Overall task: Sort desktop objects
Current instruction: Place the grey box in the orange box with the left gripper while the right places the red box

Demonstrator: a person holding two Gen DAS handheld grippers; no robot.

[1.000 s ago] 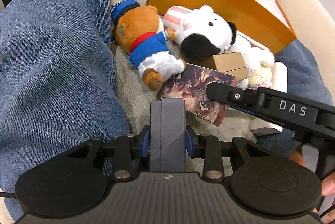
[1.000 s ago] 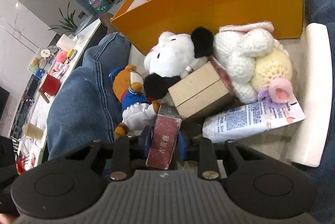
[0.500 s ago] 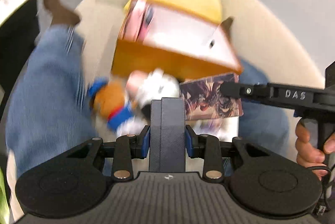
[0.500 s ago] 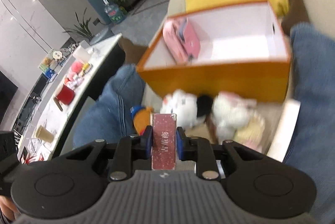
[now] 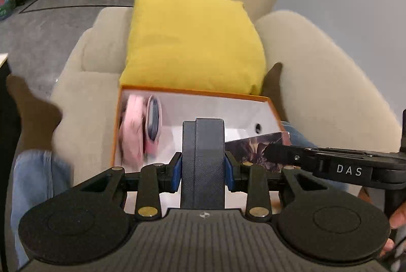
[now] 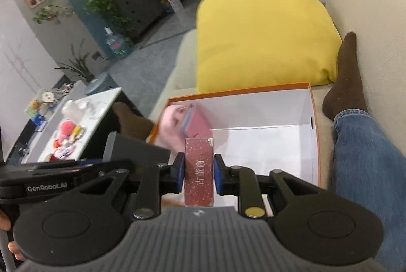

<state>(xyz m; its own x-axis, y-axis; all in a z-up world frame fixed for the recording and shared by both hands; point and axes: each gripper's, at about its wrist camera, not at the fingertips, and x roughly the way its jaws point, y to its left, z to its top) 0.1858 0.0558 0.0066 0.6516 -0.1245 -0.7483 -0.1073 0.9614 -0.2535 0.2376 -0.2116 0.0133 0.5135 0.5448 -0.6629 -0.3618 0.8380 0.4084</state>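
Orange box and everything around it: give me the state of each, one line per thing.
Orange box: open, lid off, mostly bare inside.
Pink pouch: in the box, at its left end.
Dark grey case: clamped upright in the left gripper.
Red box: clamped on edge in the right gripper, above the box.
Yellow cushion: resting behind the box.

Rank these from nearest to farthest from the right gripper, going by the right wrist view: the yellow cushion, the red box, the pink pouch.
1. red box: clamped between the right gripper's pads.
2. pink pouch: just beyond, in the orange box's left end.
3. yellow cushion: farthest, behind the orange box on the sofa.
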